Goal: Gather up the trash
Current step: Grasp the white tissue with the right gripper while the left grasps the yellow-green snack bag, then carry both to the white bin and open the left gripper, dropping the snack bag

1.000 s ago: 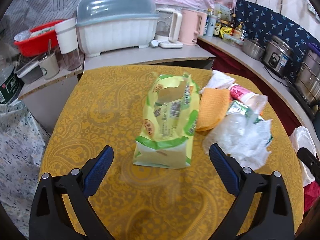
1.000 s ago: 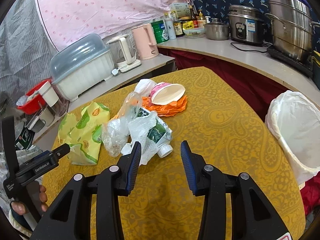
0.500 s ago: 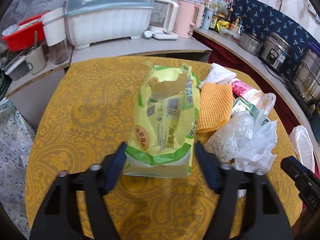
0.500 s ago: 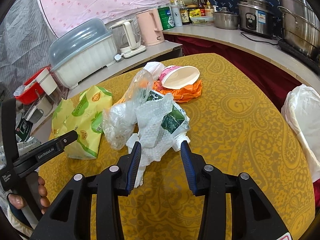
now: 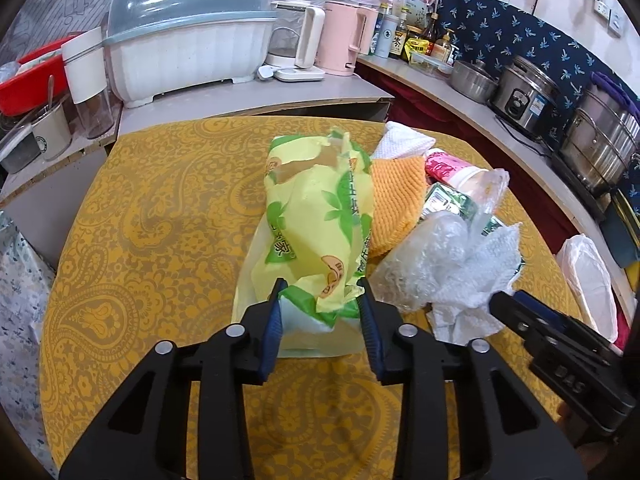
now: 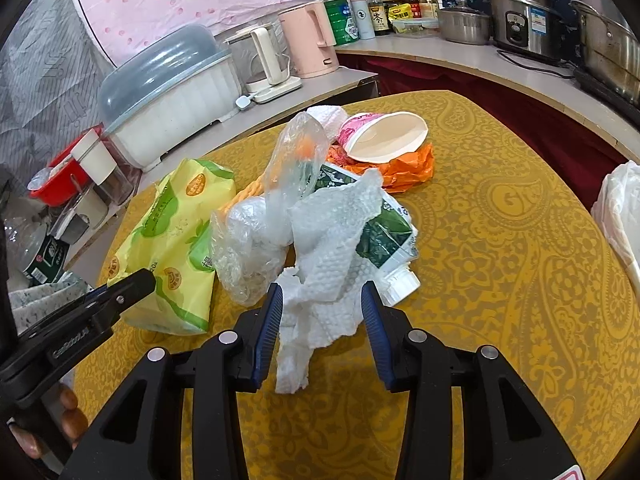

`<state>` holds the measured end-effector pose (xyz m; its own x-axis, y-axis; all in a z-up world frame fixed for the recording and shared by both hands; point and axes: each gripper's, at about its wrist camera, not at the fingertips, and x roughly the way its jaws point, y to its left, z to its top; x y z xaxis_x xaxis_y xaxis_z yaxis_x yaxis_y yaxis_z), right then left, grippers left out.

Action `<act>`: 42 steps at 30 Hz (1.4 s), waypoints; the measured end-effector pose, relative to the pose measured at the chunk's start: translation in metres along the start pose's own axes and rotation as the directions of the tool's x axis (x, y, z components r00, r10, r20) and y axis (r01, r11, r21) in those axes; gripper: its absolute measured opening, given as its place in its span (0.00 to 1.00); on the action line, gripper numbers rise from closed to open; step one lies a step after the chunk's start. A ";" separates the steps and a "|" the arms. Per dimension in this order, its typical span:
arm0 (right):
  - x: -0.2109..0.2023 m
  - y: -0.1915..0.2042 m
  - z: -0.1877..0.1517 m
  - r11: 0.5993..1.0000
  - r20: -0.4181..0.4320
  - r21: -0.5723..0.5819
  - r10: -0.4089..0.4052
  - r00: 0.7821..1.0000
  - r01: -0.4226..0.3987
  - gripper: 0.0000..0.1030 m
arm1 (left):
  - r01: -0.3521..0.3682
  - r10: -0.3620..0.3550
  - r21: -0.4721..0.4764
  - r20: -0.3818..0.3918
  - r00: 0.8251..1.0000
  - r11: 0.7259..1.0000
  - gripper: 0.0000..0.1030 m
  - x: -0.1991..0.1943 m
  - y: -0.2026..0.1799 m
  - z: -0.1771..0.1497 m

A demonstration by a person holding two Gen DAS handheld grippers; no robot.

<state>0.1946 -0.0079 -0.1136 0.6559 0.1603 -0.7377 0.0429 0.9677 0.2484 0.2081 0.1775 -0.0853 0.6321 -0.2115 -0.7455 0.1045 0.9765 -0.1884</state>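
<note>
1. Left gripper [image 5: 320, 292] jaws just closed in, now pinching yellow-green bag [image 5: 316, 216] near end, crumpling it
2. Right gripper [image 6: 322, 300] moved in, half-spread fingers straddle paper towel [image 6: 320, 240], not squeezing
3. Trash pile on table [image 5: 152, 208]; lined bin [image 6: 620, 216] beside the table; bag looks ready to lift

Behind the yellow paisley desk [image 5: 152, 216], on the grey counter: a white dish rack under a grey-blue domed lid [image 5: 188, 36], a glass kettle on a white base [image 5: 294, 46], a pink kettle [image 5: 344, 38] just beside. Farther left, a red basin [image 5: 28, 76] and a white-lidded jar [image 5: 86, 80]. Along the right, bottles and jars [image 6: 376, 8], a steel pot [image 6: 464, 24], a rice cooker [image 6: 524, 20].
</note>
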 end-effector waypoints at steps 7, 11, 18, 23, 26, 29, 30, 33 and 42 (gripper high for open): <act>0.021 0.001 0.001 1.000 -0.022 -0.010 -0.008 1.000 0.007 0.21 | 0.002 -0.002 -0.010 -0.001 1.000 1.000 0.29 -0.004 0.000 -0.001; 0.017 -0.003 0.000 1.000 -0.021 -0.004 0.011 1.000 -0.012 0.08 | -0.005 0.005 -0.018 0.009 1.000 1.000 0.29 -0.010 -0.001 -0.001; -0.018 -0.009 0.004 0.999 0.042 -0.005 0.050 0.998 -0.050 0.05 | -0.009 0.010 -0.022 0.048 0.999 1.000 0.28 -0.031 -0.008 0.004; -0.051 -0.015 0.010 0.998 0.101 0.004 0.059 0.993 -0.059 0.05 | 0.001 -0.001 -0.004 0.088 0.996 1.000 0.28 -0.054 -0.023 0.007; -0.068 -0.020 0.012 0.998 0.132 0.012 0.062 0.989 -0.064 0.05 | 0.014 -0.015 0.011 0.111 0.994 1.000 0.28 -0.069 -0.035 0.009; -0.089 -0.028 0.013 0.998 0.169 0.020 0.059 0.984 -0.064 0.05 | 0.024 -0.028 0.032 0.130 0.991 0.999 0.28 -0.082 -0.047 0.008; -0.097 -0.032 0.014 0.998 0.185 0.026 0.057 0.981 -0.063 0.05 | 0.026 -0.031 0.039 0.135 0.990 0.999 0.28 -0.085 -0.051 0.008; -0.114 -0.043 0.015 0.997 0.216 0.039 0.049 0.975 -0.059 0.05 | 0.037 -0.046 0.065 0.149 0.988 0.997 0.28 -0.094 -0.066 0.007; -0.161 -0.089 0.013 0.994 0.294 0.104 0.000 0.956 -0.032 0.05 | 0.080 -0.103 0.139 0.168 0.980 0.987 0.28 -0.115 -0.117 0.003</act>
<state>0.0949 -0.1224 -0.0087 0.8484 0.0956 -0.5206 0.1004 0.9366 0.3356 0.1259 0.0878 0.0242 0.7382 -0.3007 -0.6038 0.2600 0.9528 -0.1566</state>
